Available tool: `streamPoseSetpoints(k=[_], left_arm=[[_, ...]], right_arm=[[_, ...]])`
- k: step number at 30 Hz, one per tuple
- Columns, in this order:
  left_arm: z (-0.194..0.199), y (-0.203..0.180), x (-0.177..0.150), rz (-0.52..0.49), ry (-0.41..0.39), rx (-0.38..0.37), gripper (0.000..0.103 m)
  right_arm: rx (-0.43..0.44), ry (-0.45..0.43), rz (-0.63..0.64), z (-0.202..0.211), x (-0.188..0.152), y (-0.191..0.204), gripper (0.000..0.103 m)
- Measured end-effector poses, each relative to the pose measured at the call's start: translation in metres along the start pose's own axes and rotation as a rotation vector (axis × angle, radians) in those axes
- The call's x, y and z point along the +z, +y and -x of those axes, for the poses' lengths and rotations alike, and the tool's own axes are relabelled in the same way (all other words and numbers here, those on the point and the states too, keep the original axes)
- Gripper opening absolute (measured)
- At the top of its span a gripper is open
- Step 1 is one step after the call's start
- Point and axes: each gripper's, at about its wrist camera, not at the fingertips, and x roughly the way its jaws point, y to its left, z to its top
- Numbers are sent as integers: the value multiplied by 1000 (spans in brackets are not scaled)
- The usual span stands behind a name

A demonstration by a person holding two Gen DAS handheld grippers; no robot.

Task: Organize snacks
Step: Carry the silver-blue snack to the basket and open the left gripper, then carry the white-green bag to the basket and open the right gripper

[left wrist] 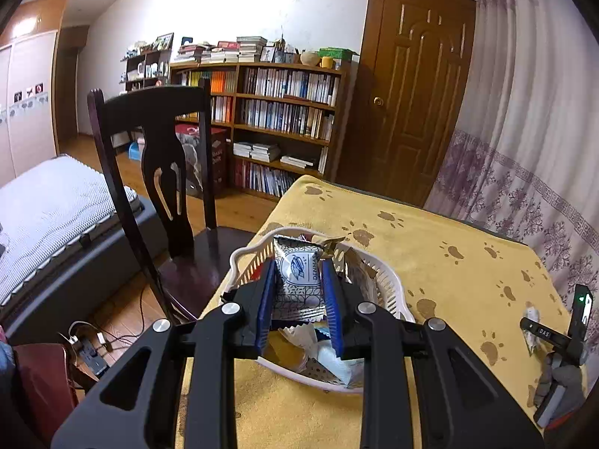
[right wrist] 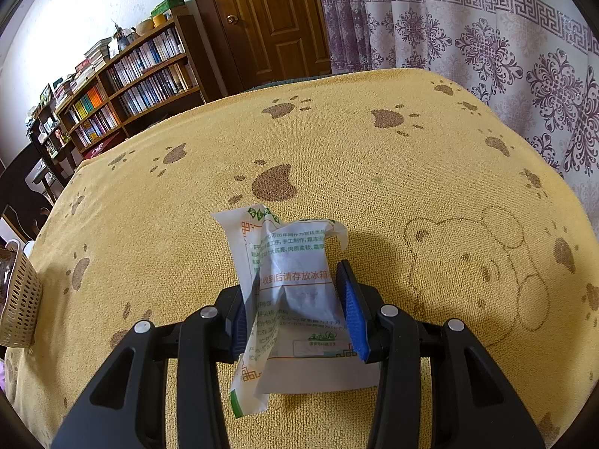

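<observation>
The left hand-held gripper (left wrist: 299, 280) is clamped on a patterned white packet (left wrist: 299, 280), holding it upright just over the basket (left wrist: 389, 292), which suggests the packet is either going in or being lifted out. The basket sits near the bench's (left wrist: 430, 247) left edge, beside a chair (left wrist: 157, 142), already holding other wrappers. The right hand-held gripper (right wrist: 295, 299) pinches a crumpled white pouch (right wrist: 292, 269) with green and orange print, low over the middle of the bench; whether its bottom touches the cloth I cannot tell. It looks poised to carry it toward the basket at the left.
</observation>
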Motion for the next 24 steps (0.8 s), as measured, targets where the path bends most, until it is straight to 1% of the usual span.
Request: streamPoseSetpoints(k=[4,7,8,10,11,12,15,22,23,24], left_arm=[[-8,-1,-2,-8,19,0,25],[-13,2,-3,-3,31,15,25],[-16,4,-4,3,39,13,28],[-19,8,-4,16,52,6,45],[-19,10,-4,29,51,4,60],[-19,12,-4,36,51,-3,64],[-20,20,-2,64,58,-28,64],[-8,26,3,75,16,-2,64],[-6,25,3,71,8,9,66],[-2,23,4,61,-7,26,71]], right_arm=[[0,0,0,0,0,0,43],[1,0,-1,0,0,0,43],[1,0,-1,0,0,0,43],[1,0,0,0,0,-1,43],[1,0,-1,0,0,0,43],[1,0,-1,0,0,-1,43],[1,0,-1,0,0,-1,43],[4,-1,-3,0,0,-1,43],[6,-3,-5,0,0,-1,43],[7,-4,-6,0,0,-1,43]])
